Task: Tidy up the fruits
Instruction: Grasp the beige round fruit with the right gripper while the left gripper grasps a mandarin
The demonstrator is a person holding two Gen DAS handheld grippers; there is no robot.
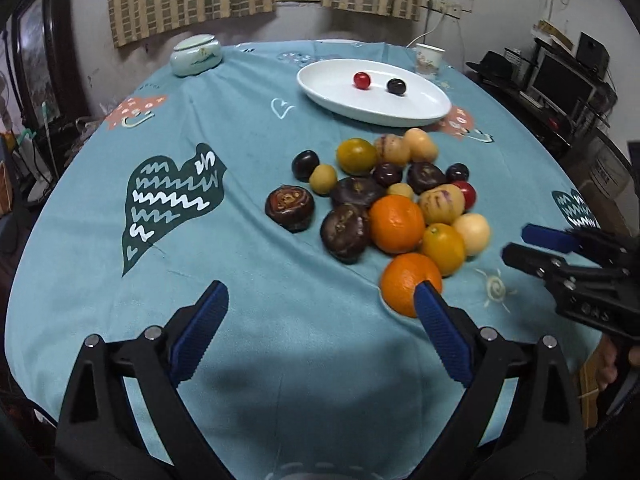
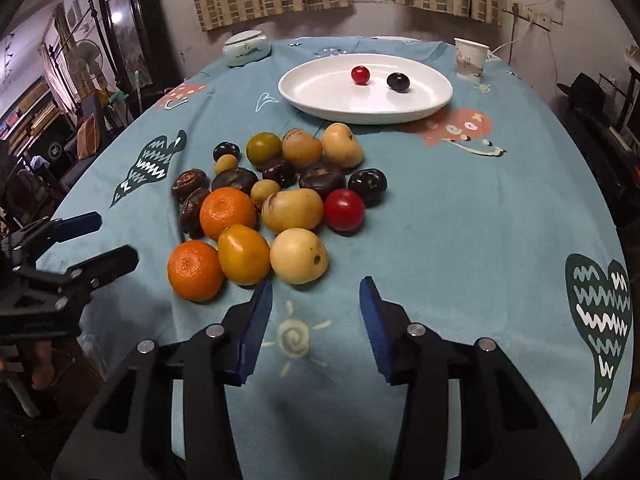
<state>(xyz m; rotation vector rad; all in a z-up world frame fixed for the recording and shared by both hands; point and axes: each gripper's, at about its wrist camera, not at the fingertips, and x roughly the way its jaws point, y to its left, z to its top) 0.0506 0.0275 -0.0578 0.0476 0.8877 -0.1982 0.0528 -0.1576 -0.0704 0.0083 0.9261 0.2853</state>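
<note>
Left gripper (image 1: 322,300): jaws wide apart, nothing between, above desk (image 1: 100,300) near front orange.
Right gripper (image 2: 316,292): released, empty, narrower gap.
Loose pile of mixed fruits (image 2: 272,204): mid-desk on teal patterned cloth.
White oval ceramic plate (image 2: 320,96): behind pile; holds small red fruit (image 2: 360,75) and dark fruit (image 2: 398,81), apart.

Dim, window-backlit, fisheye-warped edges

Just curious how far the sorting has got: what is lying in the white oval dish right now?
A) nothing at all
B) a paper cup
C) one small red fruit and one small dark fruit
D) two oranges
C: the white oval dish holds only a small red fruit and a small dark fruit, lying apart.
</note>
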